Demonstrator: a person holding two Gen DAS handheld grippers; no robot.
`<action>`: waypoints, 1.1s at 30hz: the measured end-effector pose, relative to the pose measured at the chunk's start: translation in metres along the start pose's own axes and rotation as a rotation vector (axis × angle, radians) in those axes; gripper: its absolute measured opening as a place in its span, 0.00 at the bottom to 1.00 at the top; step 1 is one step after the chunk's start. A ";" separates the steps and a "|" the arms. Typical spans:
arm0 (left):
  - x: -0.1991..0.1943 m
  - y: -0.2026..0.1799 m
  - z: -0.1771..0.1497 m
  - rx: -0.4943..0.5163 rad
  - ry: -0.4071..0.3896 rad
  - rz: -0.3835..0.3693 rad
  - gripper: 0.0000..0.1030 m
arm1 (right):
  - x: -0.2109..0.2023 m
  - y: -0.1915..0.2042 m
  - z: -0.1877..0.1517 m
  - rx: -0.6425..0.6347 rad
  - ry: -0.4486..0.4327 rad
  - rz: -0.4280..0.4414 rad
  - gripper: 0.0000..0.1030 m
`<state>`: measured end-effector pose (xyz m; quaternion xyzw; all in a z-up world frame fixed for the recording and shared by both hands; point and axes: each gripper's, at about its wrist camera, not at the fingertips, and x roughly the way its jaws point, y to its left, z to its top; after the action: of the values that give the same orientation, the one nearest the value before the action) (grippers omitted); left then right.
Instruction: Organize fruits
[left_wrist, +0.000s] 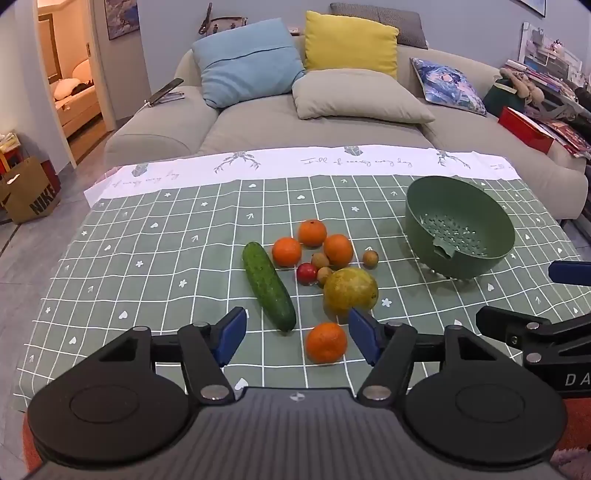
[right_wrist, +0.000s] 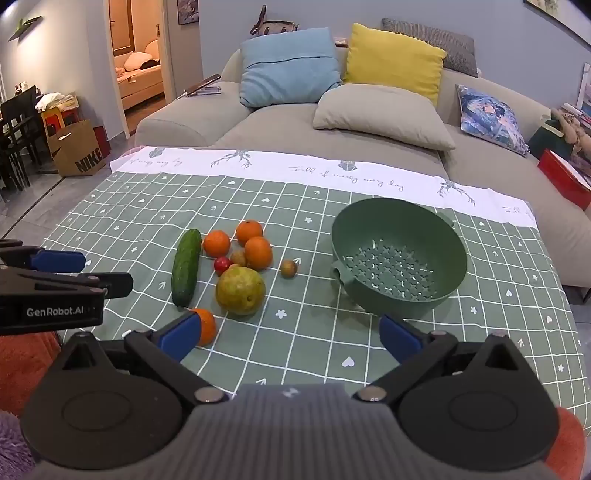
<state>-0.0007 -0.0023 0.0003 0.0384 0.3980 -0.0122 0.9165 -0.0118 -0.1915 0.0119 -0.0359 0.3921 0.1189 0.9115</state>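
Two grippers poised above the near table edge, both spread wide, nothing between the pads. Left gripper (left_wrist: 297, 334) aimed down at the nearest orange (left_wrist: 326, 342), lying just ahead of its blue fingers (left_wrist: 232, 334) and slightly toward the right one. Right gripper (right_wrist: 290, 338) parted to its widest, over bare cloth, with that same orange (right_wrist: 207, 326) off to its left, half hidden behind its left pad. Judged nearer and better lined up: the left hand. Round fruit, so no long axis to match; only the cucumber (left_wrist: 269, 286) ran lengthwise, pointing away from the jaws and leaning left. Beyond the orange sat the yellow-green pomelo-like fruit (left_wrist: 350, 288), then three more oranges (left_wrist: 312, 232), a small red fruit (left_wrist: 307, 273) and some brown longan-like ones, all clustered mid-table. Empty green colander (right_wrist: 399, 254) stood well apart to the right, nearer the right hand. Underneath, a green checked tablecloth (left_wrist: 155, 258) with a white border; behind, a beige sofa (left_wrist: 258, 122) with cushions, an open doorway at left.
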 end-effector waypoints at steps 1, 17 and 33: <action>0.000 -0.001 0.000 0.001 -0.002 -0.002 0.73 | 0.001 0.000 0.000 -0.001 0.002 0.001 0.96; 0.000 0.003 -0.001 -0.020 0.014 -0.018 0.73 | 0.002 0.000 0.002 0.001 0.028 -0.015 0.96; 0.001 0.001 -0.002 -0.012 0.013 -0.019 0.73 | 0.003 -0.003 0.001 0.017 0.044 -0.030 0.96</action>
<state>-0.0019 -0.0015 -0.0018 0.0290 0.4046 -0.0181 0.9139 -0.0084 -0.1936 0.0103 -0.0367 0.4124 0.1013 0.9046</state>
